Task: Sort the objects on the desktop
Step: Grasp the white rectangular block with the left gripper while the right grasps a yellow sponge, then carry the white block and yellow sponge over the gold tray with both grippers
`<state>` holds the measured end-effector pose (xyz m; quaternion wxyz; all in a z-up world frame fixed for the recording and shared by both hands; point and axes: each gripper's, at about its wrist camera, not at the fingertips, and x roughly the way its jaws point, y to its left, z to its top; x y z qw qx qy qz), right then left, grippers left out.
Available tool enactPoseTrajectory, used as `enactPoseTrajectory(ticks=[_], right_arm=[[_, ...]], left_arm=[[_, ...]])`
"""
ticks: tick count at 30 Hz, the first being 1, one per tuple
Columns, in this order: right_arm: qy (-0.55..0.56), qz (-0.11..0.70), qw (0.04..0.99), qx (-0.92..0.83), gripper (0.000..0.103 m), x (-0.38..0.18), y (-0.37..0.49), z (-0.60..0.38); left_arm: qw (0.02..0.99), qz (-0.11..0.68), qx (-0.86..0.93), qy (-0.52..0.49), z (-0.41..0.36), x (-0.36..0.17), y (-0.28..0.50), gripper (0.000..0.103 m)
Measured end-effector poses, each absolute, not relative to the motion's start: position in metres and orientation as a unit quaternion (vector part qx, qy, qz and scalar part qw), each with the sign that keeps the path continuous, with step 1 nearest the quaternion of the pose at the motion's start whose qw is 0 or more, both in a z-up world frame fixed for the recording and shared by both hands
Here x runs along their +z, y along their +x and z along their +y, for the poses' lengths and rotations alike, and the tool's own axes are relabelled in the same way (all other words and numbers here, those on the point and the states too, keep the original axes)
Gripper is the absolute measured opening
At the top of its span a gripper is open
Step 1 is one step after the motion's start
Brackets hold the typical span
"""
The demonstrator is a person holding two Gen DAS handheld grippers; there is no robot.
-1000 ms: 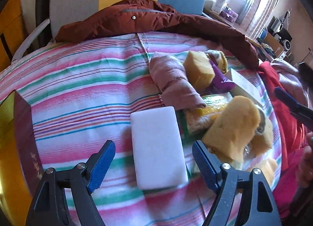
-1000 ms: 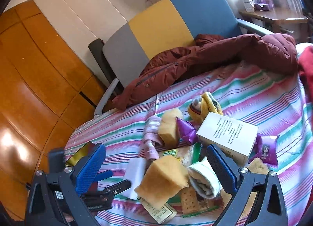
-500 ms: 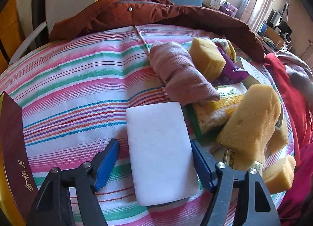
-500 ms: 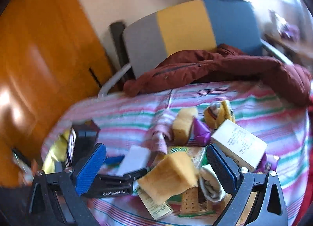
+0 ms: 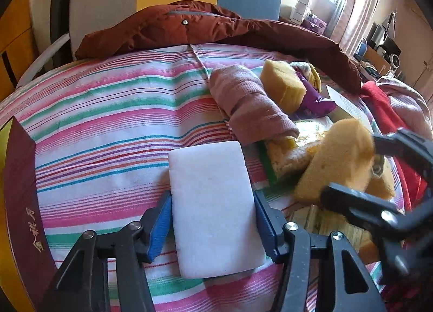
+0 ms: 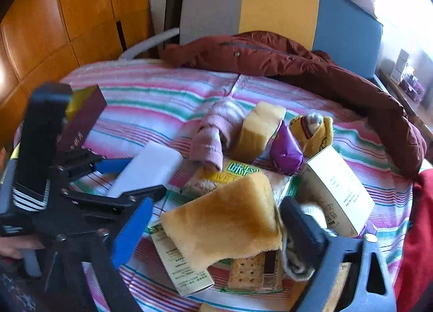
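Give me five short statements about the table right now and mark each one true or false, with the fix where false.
1. The left gripper has the white foam block between its fingers. True; the jaws are closing on it.
2. The right gripper straddles the purple packet. False; a yellow sponge lies between its closing jaws.
3. A dark red jacket lies at the far edge of the striped cloth. True.
4. The rolled pink towel sits inside the white box. False; it lies on the cloth beside another sponge.
5. The cloth is plain grey. False; it is striped pink, green and white.
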<state>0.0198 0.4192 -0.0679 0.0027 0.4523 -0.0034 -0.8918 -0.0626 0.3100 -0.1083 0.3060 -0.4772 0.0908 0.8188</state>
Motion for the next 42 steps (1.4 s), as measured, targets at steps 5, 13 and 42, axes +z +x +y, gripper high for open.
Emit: enactPoseTrajectory(ticks=[5,13,42], right_arm=[[0.459,-0.015,0.01,-0.888,0.071,-0.07,0.019,0.422],[0.406,-0.098,0.021,-0.909,0.069,-0.047,0.028,0.442],[0.411,-0.102,0.271,-0.864,0.07,-0.006,-0.007,0.175]], left_arm=[[0.305,0.085,0.825,-0.469,0.305,-0.102,-0.062,0.058],[0.301,0.076,0.849,-0.428,0.281,-0.057,-0.047,0.058],[0.009,0.007,0.904,-0.428,-0.026,-0.052,-0.018,0.06]])
